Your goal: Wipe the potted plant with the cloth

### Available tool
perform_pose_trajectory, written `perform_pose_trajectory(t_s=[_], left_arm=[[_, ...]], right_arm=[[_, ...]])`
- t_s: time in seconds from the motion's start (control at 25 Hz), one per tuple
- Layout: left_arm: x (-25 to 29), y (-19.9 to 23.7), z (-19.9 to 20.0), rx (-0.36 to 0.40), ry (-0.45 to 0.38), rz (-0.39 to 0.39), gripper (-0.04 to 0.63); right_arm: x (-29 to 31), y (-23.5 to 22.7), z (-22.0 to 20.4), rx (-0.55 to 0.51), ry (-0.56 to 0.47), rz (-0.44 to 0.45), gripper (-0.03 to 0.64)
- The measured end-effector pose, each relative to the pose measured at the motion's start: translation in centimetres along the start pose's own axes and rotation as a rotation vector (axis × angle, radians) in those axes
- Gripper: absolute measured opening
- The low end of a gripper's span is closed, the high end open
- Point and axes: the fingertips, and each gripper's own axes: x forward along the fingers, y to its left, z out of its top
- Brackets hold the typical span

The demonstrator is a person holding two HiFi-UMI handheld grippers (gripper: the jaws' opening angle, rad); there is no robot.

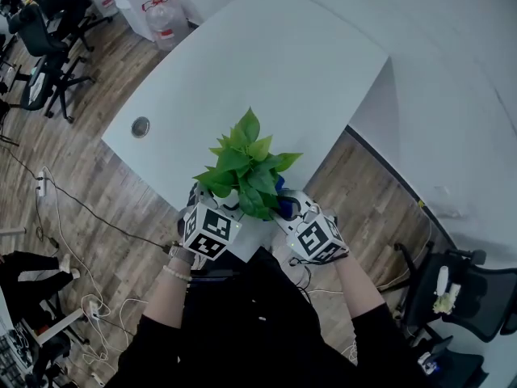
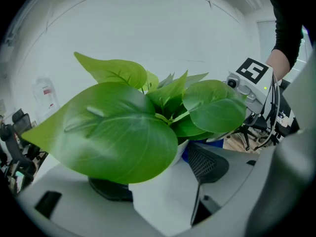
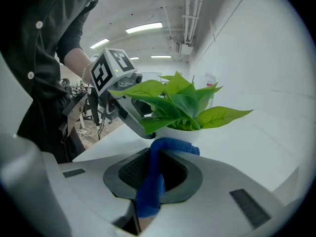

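A potted plant (image 1: 246, 162) with broad green leaves stands in a white pot (image 2: 163, 196) near the front edge of the white table (image 1: 266, 63). My left gripper (image 1: 222, 203) reaches in from the left, and its wide-set jaws sit against both sides of the pot. My right gripper (image 1: 286, 208) is shut on a blue cloth (image 3: 154, 179). The cloth's upper end lies against the pot's rim (image 3: 173, 132) on the right, under the leaves (image 3: 180, 100). In the left gripper view a sliver of the cloth (image 2: 186, 154) shows beside the pot.
A round cable grommet (image 1: 140, 126) is set into the table's left part. Water jugs (image 1: 166, 14) and office chairs (image 1: 40, 47) stand beyond the table at the left, and another chair (image 1: 468, 289) at the right. Cables (image 1: 65, 257) lie on the wooden floor.
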Motion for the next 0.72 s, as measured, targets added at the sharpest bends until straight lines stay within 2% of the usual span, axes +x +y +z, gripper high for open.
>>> perform_pose_trajectory(t_s=[0.2, 0.36, 0.72], left_arm=[[-0.1, 0.0, 0.0, 0.005, 0.0, 0.002, 0.36], [0.0, 0.0, -0.1, 0.008, 0.002, 0.003, 0.359], [0.2, 0.0, -0.2, 0.013, 0.012, -0.003, 0.357]], right_arm=[[-0.6, -2.6, -1.1, -0.018, 0.029, -0.029, 0.083], [-0.5, -5.1, 0.1, -0.006, 0.03, -0.035, 0.083], [1.6, -9.3, 2.0, -0.165, 0.057, 0.041, 0.083]])
